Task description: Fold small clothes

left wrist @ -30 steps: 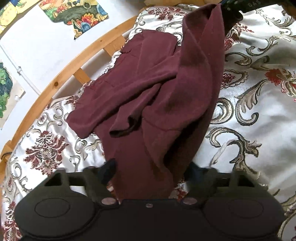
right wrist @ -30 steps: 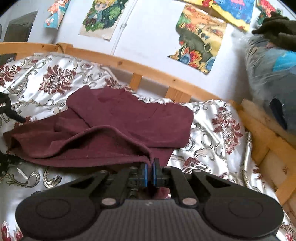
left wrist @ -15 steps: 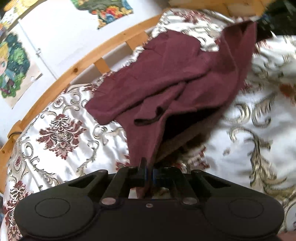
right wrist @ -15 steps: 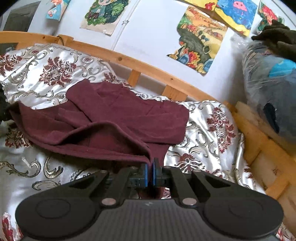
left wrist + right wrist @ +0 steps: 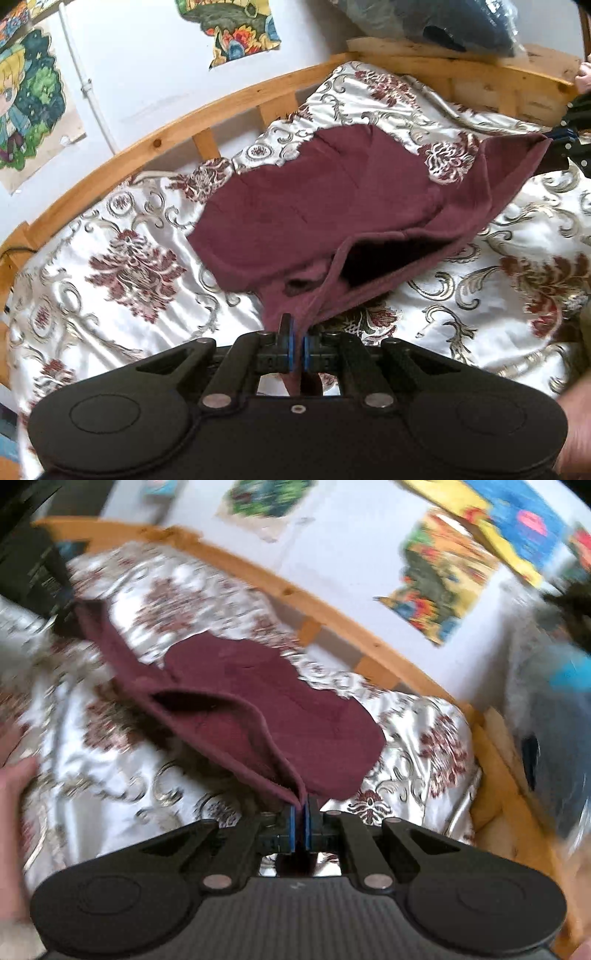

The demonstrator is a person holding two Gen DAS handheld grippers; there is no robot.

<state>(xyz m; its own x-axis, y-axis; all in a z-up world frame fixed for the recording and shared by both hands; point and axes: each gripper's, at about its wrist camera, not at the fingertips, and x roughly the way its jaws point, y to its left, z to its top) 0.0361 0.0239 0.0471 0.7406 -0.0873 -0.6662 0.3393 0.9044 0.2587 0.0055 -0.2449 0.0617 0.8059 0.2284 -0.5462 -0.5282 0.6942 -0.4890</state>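
Now left gripper (image 5: 296, 341) jaws clamped on maroon garment (image 5: 332, 206), hem lifted.

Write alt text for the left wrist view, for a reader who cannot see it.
The left gripper is shut on one corner of a maroon garment, whose far corner the right gripper holds at the picture's right edge. The cloth sags between them over a floral satin bedspread bounded by a wooden rail.

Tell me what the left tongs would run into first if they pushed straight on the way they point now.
The left tongs are already shut on the maroon garment, so its lifted cloth comes first. Beyond it probably the patterned bedspread, though depth is unclear.
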